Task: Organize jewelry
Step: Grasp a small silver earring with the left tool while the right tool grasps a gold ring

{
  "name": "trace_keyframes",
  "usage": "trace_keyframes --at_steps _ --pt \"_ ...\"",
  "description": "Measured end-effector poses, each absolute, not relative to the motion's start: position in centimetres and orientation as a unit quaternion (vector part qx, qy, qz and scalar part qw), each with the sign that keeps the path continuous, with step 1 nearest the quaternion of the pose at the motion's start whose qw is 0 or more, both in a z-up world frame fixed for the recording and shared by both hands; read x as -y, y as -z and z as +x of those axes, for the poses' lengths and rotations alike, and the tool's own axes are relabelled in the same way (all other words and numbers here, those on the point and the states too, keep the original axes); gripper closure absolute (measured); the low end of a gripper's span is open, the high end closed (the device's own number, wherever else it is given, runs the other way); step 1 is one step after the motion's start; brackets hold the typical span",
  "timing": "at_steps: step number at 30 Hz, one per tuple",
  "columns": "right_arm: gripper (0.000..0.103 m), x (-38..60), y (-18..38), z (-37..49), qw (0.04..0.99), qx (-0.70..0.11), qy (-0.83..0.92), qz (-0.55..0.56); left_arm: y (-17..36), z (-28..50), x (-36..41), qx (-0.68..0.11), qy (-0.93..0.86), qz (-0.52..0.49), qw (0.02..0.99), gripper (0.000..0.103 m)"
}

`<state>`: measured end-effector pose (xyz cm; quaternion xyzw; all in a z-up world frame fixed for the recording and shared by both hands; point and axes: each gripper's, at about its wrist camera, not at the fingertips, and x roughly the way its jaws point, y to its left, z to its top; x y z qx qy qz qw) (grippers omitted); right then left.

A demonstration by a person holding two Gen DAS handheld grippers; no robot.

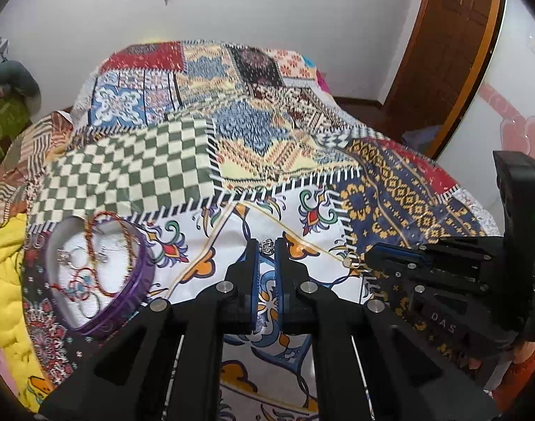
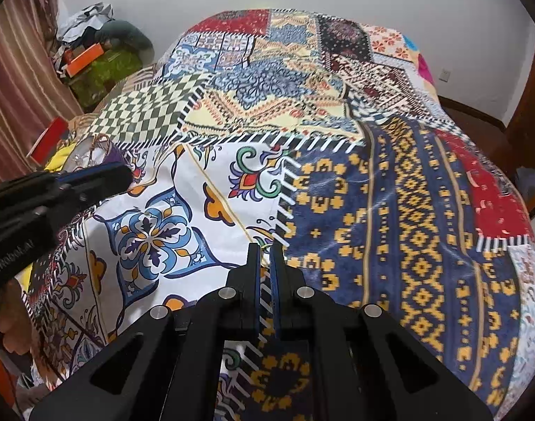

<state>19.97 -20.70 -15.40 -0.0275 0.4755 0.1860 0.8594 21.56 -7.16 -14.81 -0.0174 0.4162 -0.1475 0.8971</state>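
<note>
My left gripper (image 1: 267,245) is shut on a small silver crown-shaped ring (image 1: 267,245), held above the patchwork bedspread (image 1: 204,161). A purple heart-shaped box (image 1: 95,277) lies open to its left, holding red cord bracelets and several silver rings; it also shows in the right wrist view (image 2: 109,152), partly hidden by the left gripper (image 2: 121,173). My right gripper (image 2: 264,247) is shut on a thin gold ring (image 2: 264,245). In the left wrist view the right gripper (image 1: 363,261) holds that gold ring (image 1: 353,261) at the right.
A yellow quilted garment (image 1: 4,270) lies at the bed's left edge beside the box. Bags and an orange box (image 2: 86,58) sit on the floor at the far left. A wooden door (image 1: 453,52) stands at the right.
</note>
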Motion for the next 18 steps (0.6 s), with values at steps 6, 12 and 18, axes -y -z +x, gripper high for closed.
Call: trace_keyframes --at_steps 6,12,18 --pt "0.084 20.6 15.3 20.1 0.85 -0.492 -0.183 -0.032 13.8 20.8 6.4 -0.403 0.145 -0.02 0.904 0.097" --pt "0.07 19.6 17.3 21.1 0.834 -0.519 -0.183 -0.045 14.0 20.6 6.1 -0.403 0.144 -0.021 0.904 0.097" --pt "0.07 19.5 18.3 21.8 0.84 -0.511 -0.178 -0.049 14.9 21.1 5.3 -0.411 0.135 -0.034 0.901 0.097"
